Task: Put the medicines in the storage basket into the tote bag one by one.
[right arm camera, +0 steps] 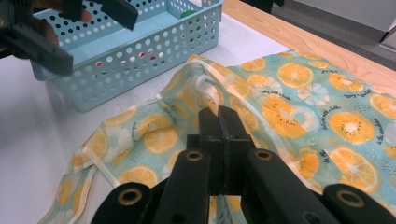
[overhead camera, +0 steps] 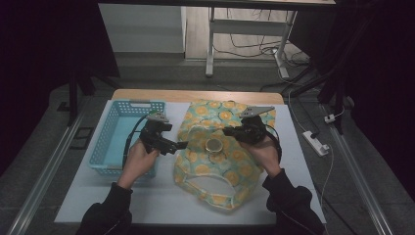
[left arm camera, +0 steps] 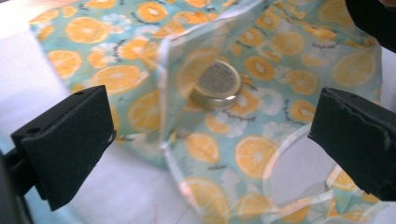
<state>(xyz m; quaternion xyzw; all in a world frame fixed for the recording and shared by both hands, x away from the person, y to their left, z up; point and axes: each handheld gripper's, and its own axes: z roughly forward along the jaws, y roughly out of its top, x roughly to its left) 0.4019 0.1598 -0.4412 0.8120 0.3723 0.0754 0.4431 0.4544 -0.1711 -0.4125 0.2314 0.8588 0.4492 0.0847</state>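
Right gripper (overhead camera: 234, 131) clenched on the bag (overhead camera: 230, 166) rim, holding it open; jar (overhead camera: 214, 144) already inside. Left gripper (overhead camera: 182, 145) released, empty, beside the basket (overhead camera: 115, 125). Remaining: probably letting go.

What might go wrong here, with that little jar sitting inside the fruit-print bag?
1. The right claw is shut on the bag by its rim; if that thin fabric slips out, the mouth may collapse over the jar.
2. The left claw hangs open near the mouth; reaching in, it might snag the rim or tip the jar.
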